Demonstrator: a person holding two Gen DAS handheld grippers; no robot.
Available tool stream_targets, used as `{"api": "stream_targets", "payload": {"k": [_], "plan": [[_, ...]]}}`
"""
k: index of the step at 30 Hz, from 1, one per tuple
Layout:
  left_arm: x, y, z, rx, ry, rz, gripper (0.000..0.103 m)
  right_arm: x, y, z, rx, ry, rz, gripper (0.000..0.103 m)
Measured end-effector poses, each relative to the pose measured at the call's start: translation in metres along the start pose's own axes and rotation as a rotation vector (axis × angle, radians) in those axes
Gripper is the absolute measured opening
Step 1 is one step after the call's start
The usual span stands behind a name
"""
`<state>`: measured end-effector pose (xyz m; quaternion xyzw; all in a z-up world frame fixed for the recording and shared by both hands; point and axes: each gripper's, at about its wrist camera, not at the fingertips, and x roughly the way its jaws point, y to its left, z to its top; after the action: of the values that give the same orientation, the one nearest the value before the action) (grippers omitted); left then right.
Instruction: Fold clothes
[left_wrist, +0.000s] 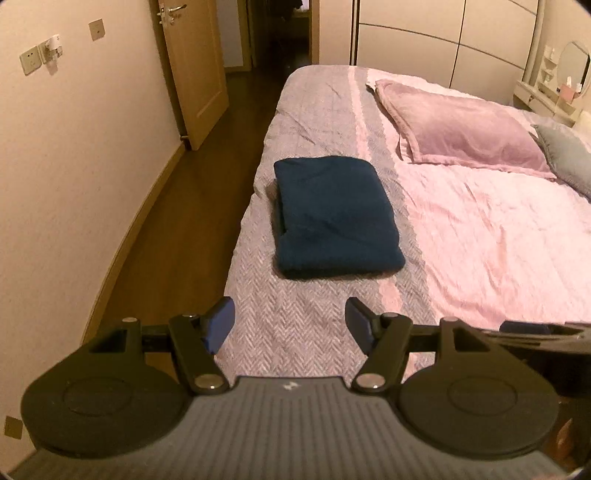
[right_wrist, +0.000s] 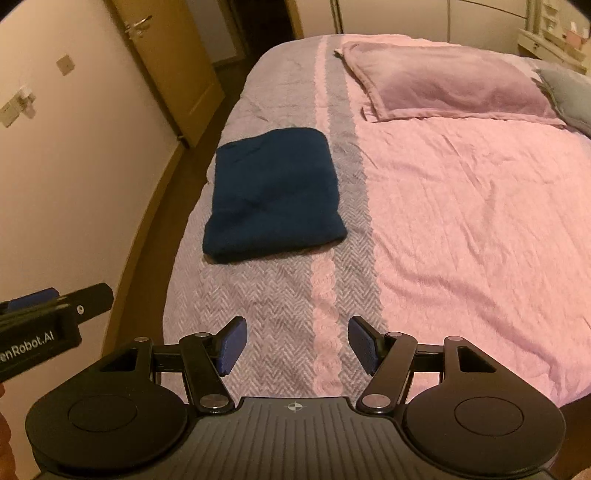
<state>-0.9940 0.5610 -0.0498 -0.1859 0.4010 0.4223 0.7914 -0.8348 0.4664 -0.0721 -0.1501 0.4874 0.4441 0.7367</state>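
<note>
On the bed (left_wrist: 314, 325), folded navy garment (left_wrist: 336, 218), pink pillow (left_wrist: 461, 129) beyond

pink bedspread (right_wrist: 461, 221), mauve pillow (left_wrist: 461, 129), wooden door (left_wrist: 195, 74), wall sockets (left_wrist: 31, 64)

Warm dim light is falling over a wide bed with a pink and grey herringbone cover (left_wrist: 480, 229), while a mauve plush pillow (left_wrist: 461, 129) is lying near pale wardrobe doors (left_wrist: 424, 40), beside dark wooden flooring (left_wrist: 177, 206) and an open tan wooden door (left_wrist: 192, 70).
</note>
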Motion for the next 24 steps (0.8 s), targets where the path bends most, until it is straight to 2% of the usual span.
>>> {"api": "stream_targets", "payload": {"k": [4, 12, 24], "plan": [[0.005, -0.009, -0.001, -0.023, 0.046, 0.010, 0.063, -0.001, -0.005, 0.005, -0.036, 0.018, -0.009, 0.064], [0.015, -0.047, 0.007, -0.098, 0.101, 0.064, 0.063, 0.012, -0.030, 0.021, -0.166, 0.090, 0.038, 0.064], [0.023, -0.118, 0.039, -0.262, 0.100, 0.183, 0.063, 0.024, -0.084, 0.084, -0.375, 0.116, 0.130, 0.064]]}}
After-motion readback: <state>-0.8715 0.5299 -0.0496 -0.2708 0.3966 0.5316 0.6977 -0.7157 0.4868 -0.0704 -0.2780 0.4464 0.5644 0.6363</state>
